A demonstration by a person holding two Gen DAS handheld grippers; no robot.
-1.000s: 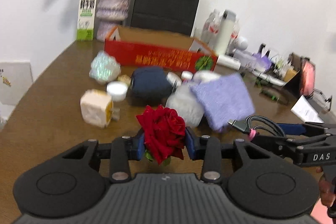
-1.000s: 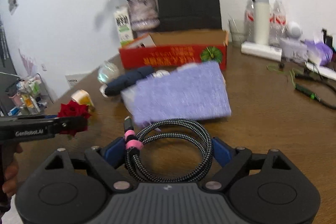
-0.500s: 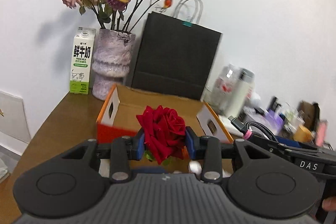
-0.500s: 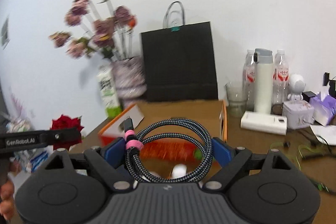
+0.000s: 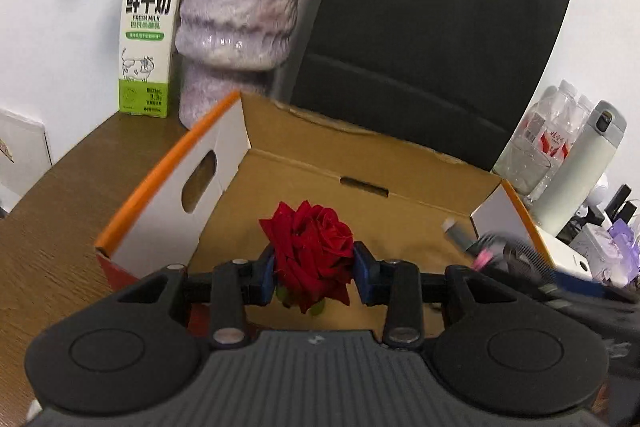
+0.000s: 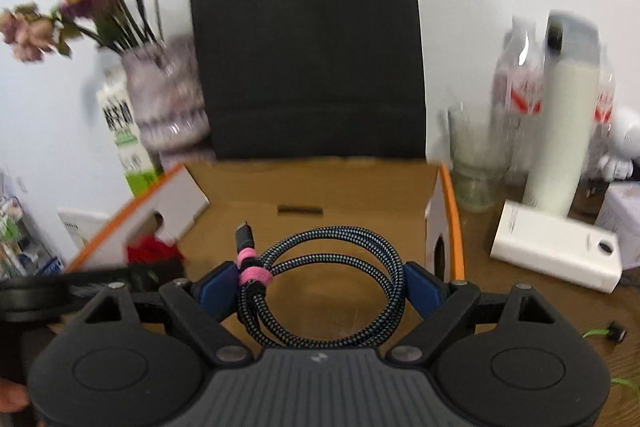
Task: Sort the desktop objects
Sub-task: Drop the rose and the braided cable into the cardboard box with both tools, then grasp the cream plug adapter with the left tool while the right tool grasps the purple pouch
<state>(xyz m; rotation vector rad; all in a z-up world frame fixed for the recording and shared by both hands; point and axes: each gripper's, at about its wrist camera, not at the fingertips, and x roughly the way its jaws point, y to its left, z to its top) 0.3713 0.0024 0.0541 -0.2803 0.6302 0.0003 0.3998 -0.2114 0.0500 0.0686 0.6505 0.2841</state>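
My left gripper [image 5: 314, 273] is shut on a red rose [image 5: 310, 249] and holds it over the open cardboard box [image 5: 360, 155]. My right gripper [image 6: 320, 291] is shut on a coiled braided cable [image 6: 324, 287] with a pink tie, also over the box [image 6: 320, 183]. The box floor looks bare. The cable's plug end and right gripper show blurred at the right of the left wrist view [image 5: 492, 255]. The rose shows at the left of the right wrist view [image 6: 150, 251].
Behind the box stand a black paper bag [image 5: 432, 31], a marbled vase [image 5: 240, 15] with dried flowers and a milk carton [image 5: 146, 43]. To the right are water bottles, a white thermos [image 6: 560, 123], a glass [image 6: 476, 163] and a white power bank [image 6: 556, 247].
Both grippers moved forward and lower, from above the desk clutter to over the open box. The rose and the cable stayed gripped.
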